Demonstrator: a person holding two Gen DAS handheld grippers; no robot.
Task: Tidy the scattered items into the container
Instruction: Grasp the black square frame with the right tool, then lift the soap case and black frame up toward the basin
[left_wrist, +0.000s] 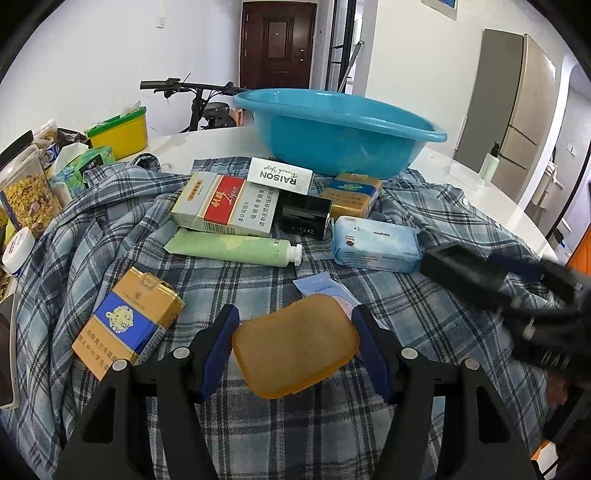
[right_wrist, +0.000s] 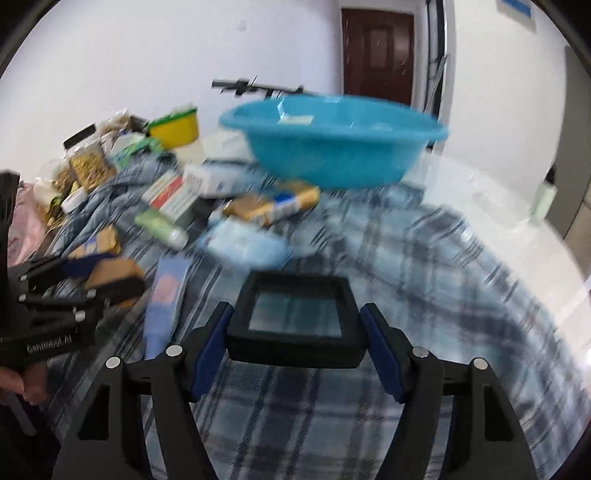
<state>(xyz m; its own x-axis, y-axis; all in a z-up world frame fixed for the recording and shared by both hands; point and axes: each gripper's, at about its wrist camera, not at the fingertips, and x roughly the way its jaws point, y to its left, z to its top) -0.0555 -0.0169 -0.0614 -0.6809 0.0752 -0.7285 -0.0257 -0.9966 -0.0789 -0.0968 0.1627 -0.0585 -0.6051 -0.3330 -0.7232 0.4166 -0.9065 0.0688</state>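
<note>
L gripper (left_wrist: 295, 343) pinches amber case (left_wrist: 295, 343), R gripper (right_wrist: 295, 332) black box (right_wrist: 295, 321); basin (right_wrist: 332, 147) contents unclear.

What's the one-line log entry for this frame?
left gripper: shut on amber case | right gripper: shut on black box | blue basin: on table behind clutter

On the plaid shirt (left_wrist: 424, 332) lie four cigarette packs, the nearest gold and blue (left_wrist: 127, 321), one green tube (left_wrist: 232, 249), one blue wipes pack (left_wrist: 375, 243), one amber case (left_wrist: 295, 343), beside one blue basin (left_wrist: 340, 129).
</note>
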